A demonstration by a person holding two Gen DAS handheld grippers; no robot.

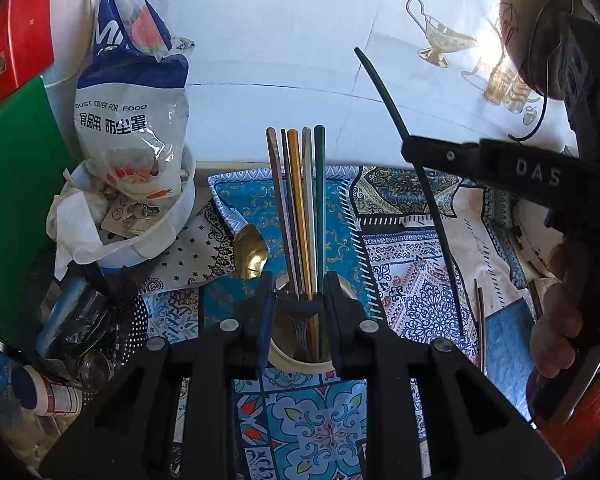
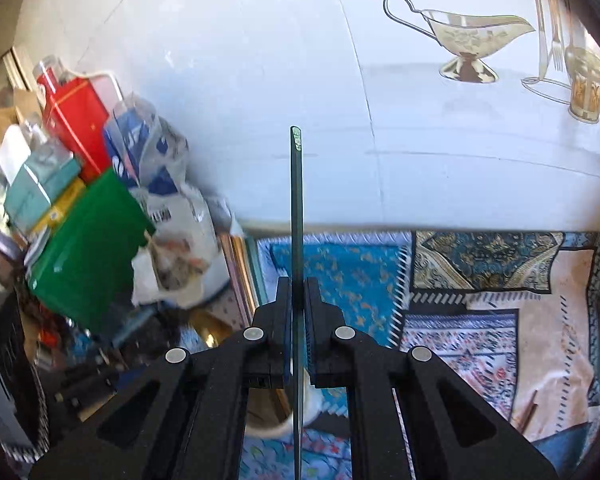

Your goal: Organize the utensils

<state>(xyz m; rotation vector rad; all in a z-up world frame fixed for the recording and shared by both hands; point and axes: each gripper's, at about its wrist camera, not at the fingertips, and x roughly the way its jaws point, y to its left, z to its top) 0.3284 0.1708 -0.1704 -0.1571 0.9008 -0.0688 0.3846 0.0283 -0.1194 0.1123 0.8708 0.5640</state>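
My left gripper [image 1: 296,304] is shut on a bundle of several coloured chopsticks [image 1: 298,200] that stand up out of a cream utensil cup [image 1: 300,364]. A gold spoon [image 1: 251,252] leans out of the cup on the left. My right gripper [image 2: 297,300] is shut on a single dark green chopstick [image 2: 296,216], held upright above the cup [image 2: 276,424]. In the left wrist view the right gripper [image 1: 420,156] holds that dark chopstick [image 1: 412,148] slanted, to the right of the bundle. A brown chopstick [image 1: 481,320] lies on the cloth at the right.
A patterned blue patchwork cloth [image 1: 412,280] covers the table against a white tiled wall. A white bowl [image 1: 152,236] with a food dust-cover bag [image 1: 132,120] stands at the left. A green board [image 1: 12,208], red box [image 2: 72,120] and perforated black container [image 1: 124,320] crowd the left.
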